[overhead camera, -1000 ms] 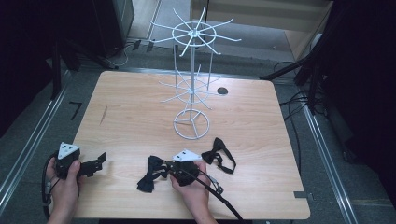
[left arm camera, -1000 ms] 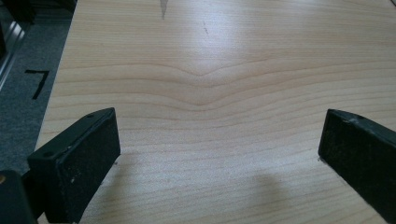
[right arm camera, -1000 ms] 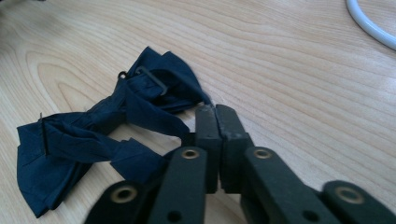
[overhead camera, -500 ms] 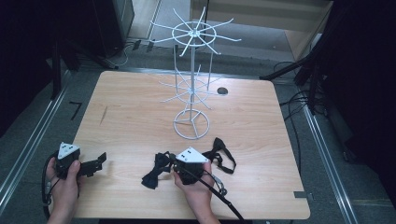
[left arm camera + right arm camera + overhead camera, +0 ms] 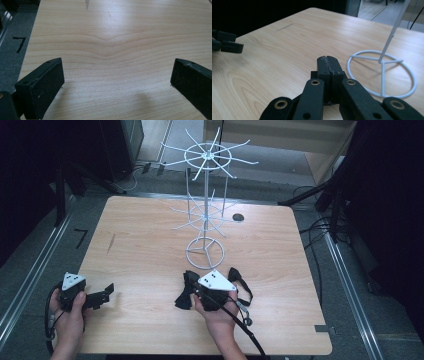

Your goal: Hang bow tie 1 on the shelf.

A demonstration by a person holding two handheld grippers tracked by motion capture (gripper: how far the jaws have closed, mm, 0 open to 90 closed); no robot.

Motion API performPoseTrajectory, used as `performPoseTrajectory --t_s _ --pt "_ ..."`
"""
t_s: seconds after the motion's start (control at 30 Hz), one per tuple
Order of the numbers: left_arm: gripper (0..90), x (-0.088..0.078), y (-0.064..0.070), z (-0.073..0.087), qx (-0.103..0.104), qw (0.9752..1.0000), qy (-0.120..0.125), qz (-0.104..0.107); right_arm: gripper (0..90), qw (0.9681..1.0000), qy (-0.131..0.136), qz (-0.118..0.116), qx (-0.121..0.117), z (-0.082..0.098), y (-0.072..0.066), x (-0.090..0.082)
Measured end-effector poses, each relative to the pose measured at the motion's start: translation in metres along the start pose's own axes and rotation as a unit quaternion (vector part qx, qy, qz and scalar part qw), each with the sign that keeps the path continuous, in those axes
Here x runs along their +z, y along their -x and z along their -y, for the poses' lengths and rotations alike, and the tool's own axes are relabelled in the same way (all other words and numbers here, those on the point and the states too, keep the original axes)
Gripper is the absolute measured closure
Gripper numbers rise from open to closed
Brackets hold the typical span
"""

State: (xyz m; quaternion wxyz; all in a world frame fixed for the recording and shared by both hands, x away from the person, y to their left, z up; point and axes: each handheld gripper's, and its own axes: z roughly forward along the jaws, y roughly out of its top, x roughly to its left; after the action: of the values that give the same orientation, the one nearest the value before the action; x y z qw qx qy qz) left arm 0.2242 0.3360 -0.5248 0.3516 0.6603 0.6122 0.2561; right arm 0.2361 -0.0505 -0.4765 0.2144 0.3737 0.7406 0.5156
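Wood table (image 5: 150,245), floor mark "7" (image 5: 19,44); L tongs (image 5: 117,82) open, R tongs (image 5: 328,65) shut on black bow tie (image 5: 186,292).

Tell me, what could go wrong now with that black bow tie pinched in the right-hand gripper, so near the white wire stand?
1. The right gripper seems to pinch the black bow tie by a thin part, and the rest dangles, so it might slip out.
2. The wire stand is close ahead with thin arms sticking out. The dangling tie could snag one and tip it.
3. A second bow tie lies beside the hand, and the trailing cable might drag it.
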Motion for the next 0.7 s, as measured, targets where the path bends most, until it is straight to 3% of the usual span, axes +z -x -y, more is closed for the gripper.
performPoseTrajectory --t_s 0.7 --pt "0.0 0.0 0.0 0.0 -0.001 1.0 0.0 0.001 90.0 0.9985 0.05 0.02 -0.009 -0.033 0.013 -0.023"
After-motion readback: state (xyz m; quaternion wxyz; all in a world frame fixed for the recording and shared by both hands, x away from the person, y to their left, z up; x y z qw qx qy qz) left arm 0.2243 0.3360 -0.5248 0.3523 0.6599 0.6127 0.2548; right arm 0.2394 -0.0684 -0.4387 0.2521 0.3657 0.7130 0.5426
